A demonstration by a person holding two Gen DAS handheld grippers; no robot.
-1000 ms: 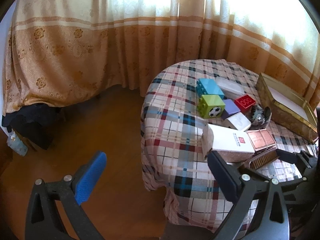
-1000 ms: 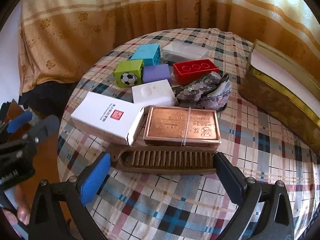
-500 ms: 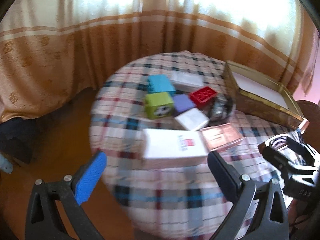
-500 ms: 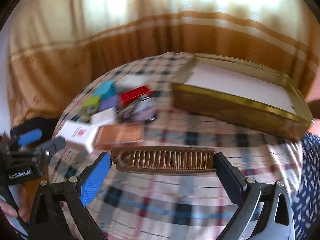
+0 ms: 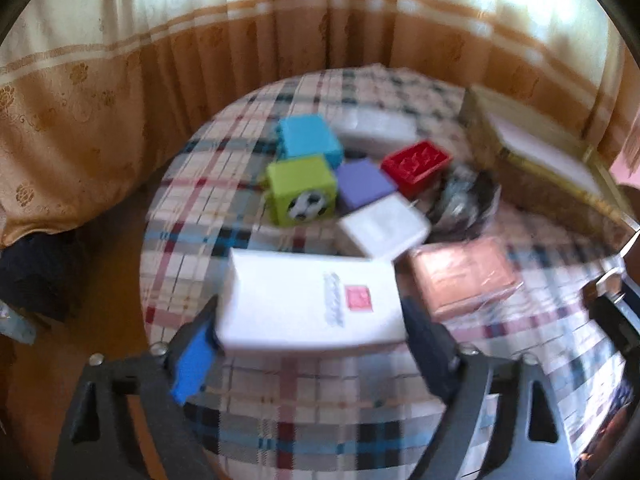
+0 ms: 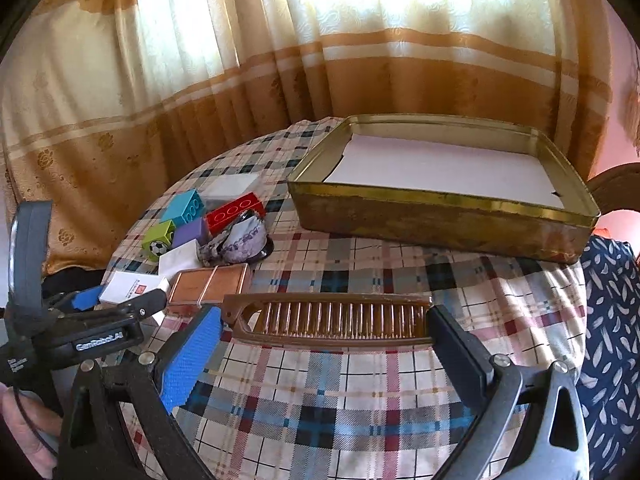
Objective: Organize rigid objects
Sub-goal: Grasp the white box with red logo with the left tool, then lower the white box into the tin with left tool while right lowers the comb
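Note:
In the left wrist view a white box with a red logo lies near the round table's front edge. My left gripper is closing on it, its blue pad and dark pad meeting the box's two ends. From the right wrist view the same box shows between the left gripper's fingers. My right gripper is shut on a brown comb, held lengthwise above the plaid tablecloth. Beyond the comb stands a gold tin tray lined with white paper.
Behind the white box are a copper box, a small white box, green, blue, purple and red blocks and a grey patterned pouch. Curtains ring the table. A person's patterned sleeve is at right.
My left gripper moved in over the table to the white box and its jaws narrowed onto it. My right gripper lifted the comb off the cloth and swung toward the gold tin.

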